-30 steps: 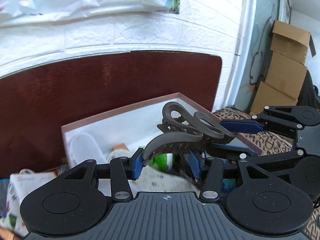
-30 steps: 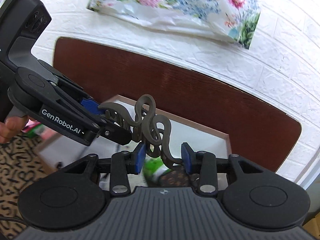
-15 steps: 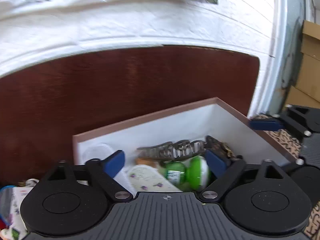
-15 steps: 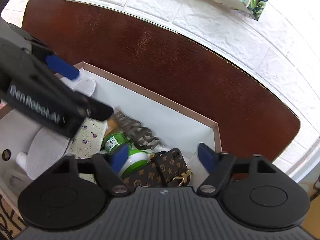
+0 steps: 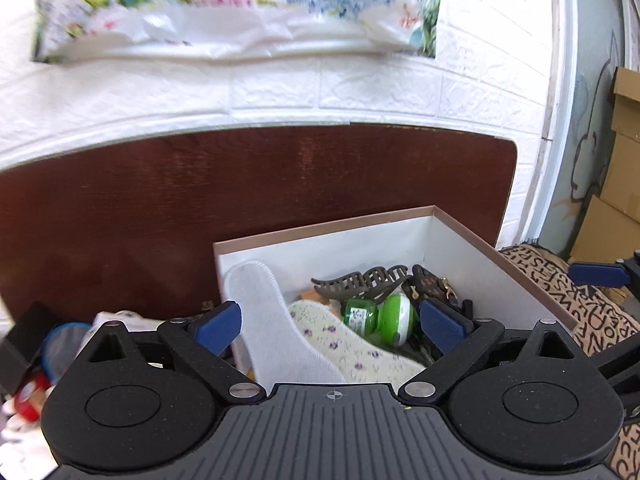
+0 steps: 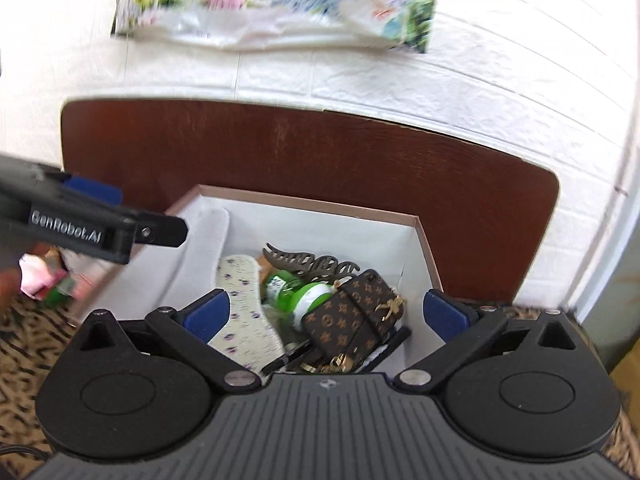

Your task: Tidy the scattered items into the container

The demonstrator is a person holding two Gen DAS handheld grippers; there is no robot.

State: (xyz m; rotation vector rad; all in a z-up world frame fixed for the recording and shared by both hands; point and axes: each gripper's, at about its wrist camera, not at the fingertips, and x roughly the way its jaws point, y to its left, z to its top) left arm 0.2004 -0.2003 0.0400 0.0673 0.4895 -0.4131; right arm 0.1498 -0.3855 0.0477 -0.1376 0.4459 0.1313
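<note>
Both sets of fingers are spreading wide with nothing between them: the left gripper [image 5: 330,322] and right gripper [image 6: 324,312] hover at the near edge of the white cardboard box with a pink-brown rim [image 6: 312,208]. Inside the box, the grey-brown plastic claw hair clip [image 6: 312,262] lies on the green bottle [image 6: 300,294], beside the brown monogram case [image 6: 352,316], apparently dropped there to tidy it.
</note>
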